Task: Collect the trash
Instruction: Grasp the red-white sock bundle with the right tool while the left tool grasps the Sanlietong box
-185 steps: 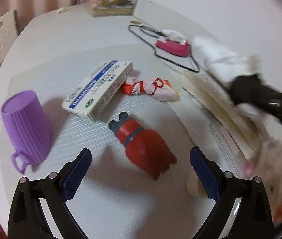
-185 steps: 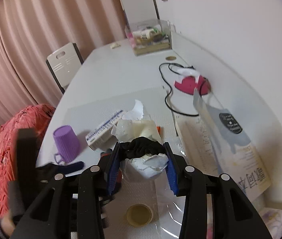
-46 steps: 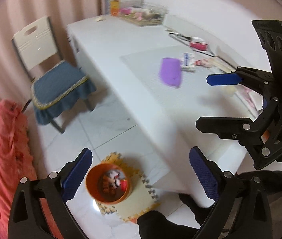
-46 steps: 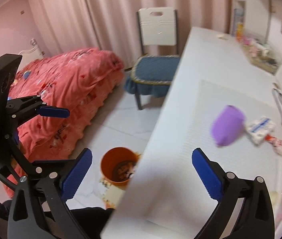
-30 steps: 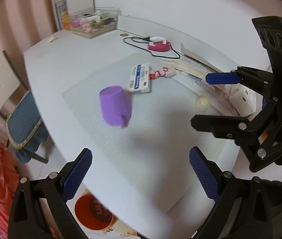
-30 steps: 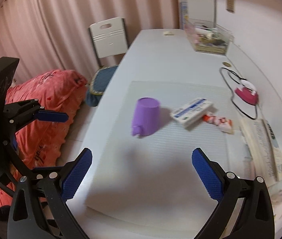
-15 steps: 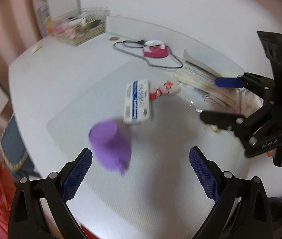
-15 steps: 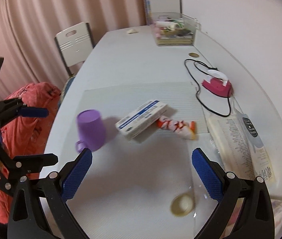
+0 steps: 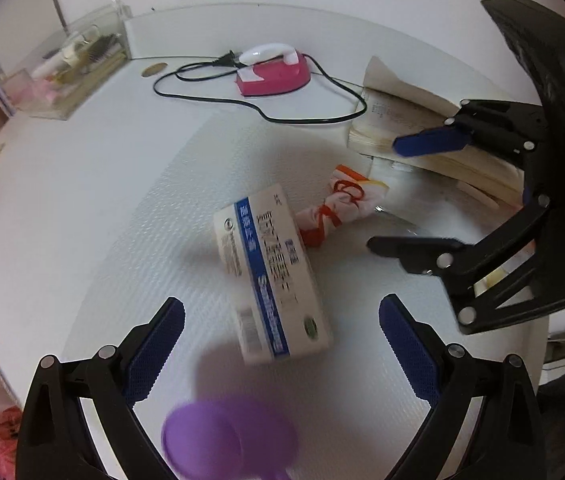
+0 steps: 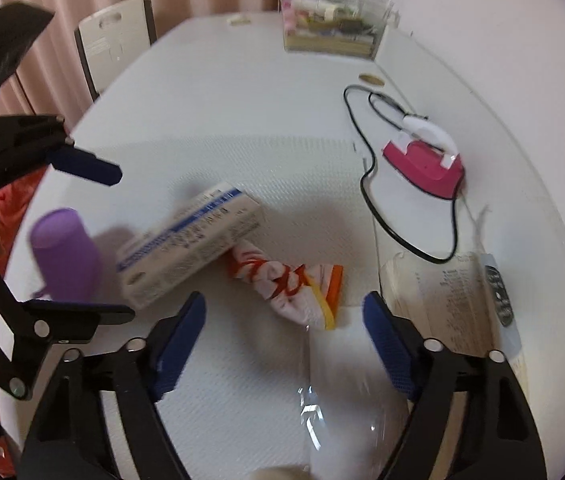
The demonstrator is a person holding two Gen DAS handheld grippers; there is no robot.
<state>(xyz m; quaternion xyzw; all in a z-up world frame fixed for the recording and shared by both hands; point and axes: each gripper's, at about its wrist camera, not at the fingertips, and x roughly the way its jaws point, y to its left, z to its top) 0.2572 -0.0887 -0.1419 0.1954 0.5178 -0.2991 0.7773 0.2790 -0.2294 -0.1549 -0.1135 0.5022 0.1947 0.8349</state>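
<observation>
With nothing between its partly narrowed, just-closing jaws, the right gripper (image 10: pixel 282 336) hangs above the crumpled red-and-white wrapper (image 10: pixel 286 280) beside the medicine box (image 10: pixel 190 248), apparently sized for pinching it; left gripper (image 9: pixel 278 344) spread wide, empty.

A matt cardboard box (image 9: pixel 272 276) lies on a ribbed mat (image 9: pixel 122 248) beside a crinkly glossy wrapper (image 10: pixel 286 278).

the left claw (image 9: pixel 280 344) is matte black: two angular arms of flat linkage bars, pinned with round silver screws, each ending in a long blue pad with a fine dotted grip texture. the right claw (image 10: pixel 284 342) is built the same way (black bars, silver screw heads, blue pads (image 10: pixel 180 340) with that same dimpled weave). seen from the left wrist, its bulky black housing fills the frame's edge.
</observation>
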